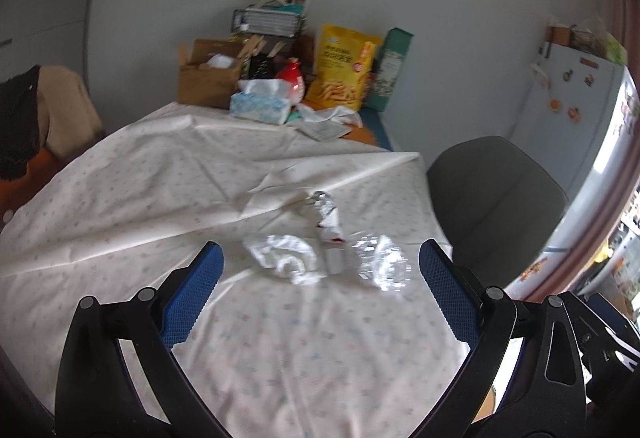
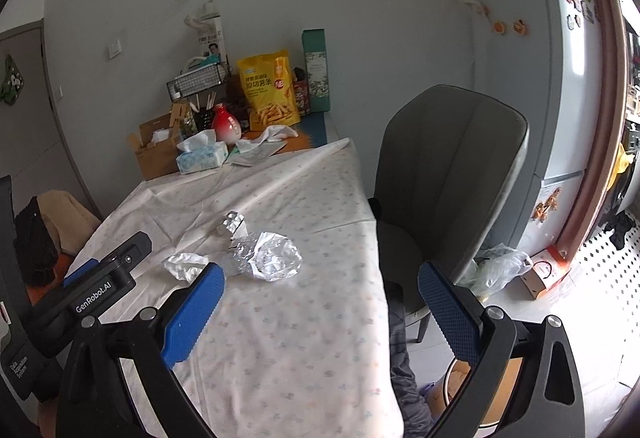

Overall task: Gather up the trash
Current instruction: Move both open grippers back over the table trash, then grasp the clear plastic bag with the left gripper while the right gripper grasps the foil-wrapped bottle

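Note:
Trash lies on the white tablecloth [image 1: 120, 198]: a crumpled white tissue [image 1: 286, 256], a crinkled clear plastic wrapper [image 1: 382, 262], a small white-and-red packet [image 1: 330, 226] and a silver blister pack [image 1: 320, 200]. My left gripper [image 1: 320, 266] is open and empty, its blue fingers either side of the tissue and wrapper, a little short of them. In the right wrist view the tissue [image 2: 184, 264], wrapper [image 2: 270, 256] and blister pack [image 2: 232, 220] lie ahead and left. My right gripper [image 2: 320, 286] is open and empty over the table's right edge. The left gripper [image 2: 100, 278] shows at its left.
A grey chair [image 2: 448, 174] stands at the table's right side, a fridge [image 2: 552, 78] behind it. The far end holds a tissue box [image 1: 260, 106], a cardboard box [image 1: 208, 78], a yellow snack bag [image 1: 344, 66] and a red bottle [image 1: 292, 80]. A plastic bag [image 2: 500, 266] lies on the floor.

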A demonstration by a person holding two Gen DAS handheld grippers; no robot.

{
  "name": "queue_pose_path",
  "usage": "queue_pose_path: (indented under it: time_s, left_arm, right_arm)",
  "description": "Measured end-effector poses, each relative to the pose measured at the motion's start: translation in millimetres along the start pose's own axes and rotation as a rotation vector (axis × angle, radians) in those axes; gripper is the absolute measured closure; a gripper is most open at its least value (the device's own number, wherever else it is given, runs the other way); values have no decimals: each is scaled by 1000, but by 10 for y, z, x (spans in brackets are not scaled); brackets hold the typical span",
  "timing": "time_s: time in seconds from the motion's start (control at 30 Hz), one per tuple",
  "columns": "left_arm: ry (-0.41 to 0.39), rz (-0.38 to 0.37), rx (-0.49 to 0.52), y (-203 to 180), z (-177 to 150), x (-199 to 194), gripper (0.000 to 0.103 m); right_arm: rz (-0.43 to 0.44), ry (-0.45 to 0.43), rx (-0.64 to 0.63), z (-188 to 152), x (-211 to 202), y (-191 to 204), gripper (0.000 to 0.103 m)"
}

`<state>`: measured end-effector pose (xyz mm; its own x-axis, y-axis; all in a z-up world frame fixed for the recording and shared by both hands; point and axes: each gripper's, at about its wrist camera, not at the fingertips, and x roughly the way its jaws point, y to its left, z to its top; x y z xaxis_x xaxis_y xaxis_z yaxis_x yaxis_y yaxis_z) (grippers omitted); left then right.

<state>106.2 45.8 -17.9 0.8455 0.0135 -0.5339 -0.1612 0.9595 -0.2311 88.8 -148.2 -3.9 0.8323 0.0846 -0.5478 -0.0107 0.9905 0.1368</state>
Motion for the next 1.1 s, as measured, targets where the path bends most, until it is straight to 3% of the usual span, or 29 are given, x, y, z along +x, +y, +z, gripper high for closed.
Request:
queue_pose_path:
  time_s: [0.73, 1.1]
  left_arm:
    - [118, 74, -81, 578, 69, 901, 6]
    - [182, 82, -42, 490, 30, 1336, 6]
  right_arm:
    - [-1, 100, -20, 9, 932, 410, 8]
    - [1, 153, 14, -47, 1380, 351, 8]
